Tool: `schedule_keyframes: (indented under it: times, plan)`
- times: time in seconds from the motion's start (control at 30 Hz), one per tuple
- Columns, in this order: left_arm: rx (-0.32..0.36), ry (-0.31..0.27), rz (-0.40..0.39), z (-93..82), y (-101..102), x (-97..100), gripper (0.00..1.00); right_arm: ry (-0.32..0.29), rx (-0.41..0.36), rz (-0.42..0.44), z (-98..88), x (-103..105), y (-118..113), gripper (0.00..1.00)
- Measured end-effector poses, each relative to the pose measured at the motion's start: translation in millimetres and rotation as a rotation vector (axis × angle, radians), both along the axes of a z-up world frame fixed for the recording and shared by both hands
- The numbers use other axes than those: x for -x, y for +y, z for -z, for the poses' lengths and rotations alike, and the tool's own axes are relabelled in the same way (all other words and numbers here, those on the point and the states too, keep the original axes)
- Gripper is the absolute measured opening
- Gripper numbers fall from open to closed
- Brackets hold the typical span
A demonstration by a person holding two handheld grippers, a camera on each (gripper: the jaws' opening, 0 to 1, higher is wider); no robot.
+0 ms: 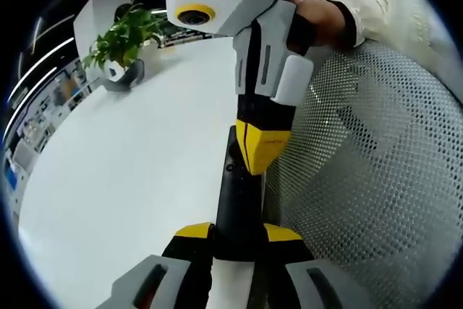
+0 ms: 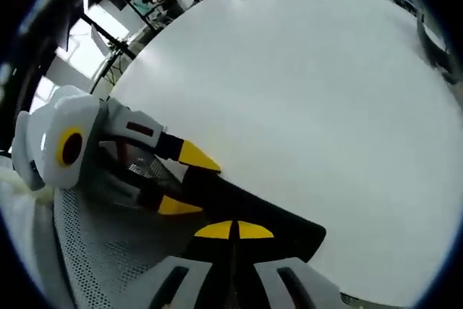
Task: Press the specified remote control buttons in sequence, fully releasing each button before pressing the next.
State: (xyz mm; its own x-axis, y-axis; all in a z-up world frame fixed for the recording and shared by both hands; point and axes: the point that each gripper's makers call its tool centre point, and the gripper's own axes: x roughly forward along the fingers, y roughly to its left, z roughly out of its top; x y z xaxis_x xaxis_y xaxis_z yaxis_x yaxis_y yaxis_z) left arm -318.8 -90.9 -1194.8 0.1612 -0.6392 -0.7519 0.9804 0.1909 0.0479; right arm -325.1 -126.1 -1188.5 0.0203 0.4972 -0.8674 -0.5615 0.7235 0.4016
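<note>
Black remote control (image 1: 235,204) is pinched at its near end by the left gripper (image 1: 237,234), its long axis running straight ahead above the white desk (image 1: 137,171); the right gripper (image 1: 262,151), yellow tips pressed together, touches its far end from above

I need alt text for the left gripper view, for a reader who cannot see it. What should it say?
The left gripper clamps a black remote control over a white table, while the right gripper, jaws together, touches its yellow tip to the remote's face. A potted green plant stands far back on the table; a white mesh chair back is at right.
</note>
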Motion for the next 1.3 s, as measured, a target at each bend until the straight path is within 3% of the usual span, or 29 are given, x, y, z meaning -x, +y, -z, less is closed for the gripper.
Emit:
schedule_keyframes:
  times: [0.23, 0.4, 0.67, 0.93, 1.3]
  plan:
    - [-0.006, -0.016, 0.014, 1.2, -0.5, -0.5, 0.25, -0.01, 0.01, -0.014, -0.4, 0.3, 0.4, 0.0]
    - [-0.009, -0.019, 0.013, 2.2, -0.1, -1.7, 0.26, -0.056, 0.043, -0.053, 0.0, 1.3, 1.4, 0.0]
    - [-0.011, -0.019, 0.013, 3.5, 0.3, -2.7, 0.27, -0.041, 0.04, -0.027, 1.4, -0.3, 0.0, 0.0]
    - [-0.018, -0.03, 0.021, 4.0, 0.8, -3.1, 0.27, 0.015, -0.007, 0.04, -1.5, -3.0, -0.7, 0.0]
    - [-0.023, -0.02, 0.007, 3.7, 0.8, -3.6, 0.27, -0.008, -0.114, 0.099, -12.1, -14.1, 10.9, 0.0]
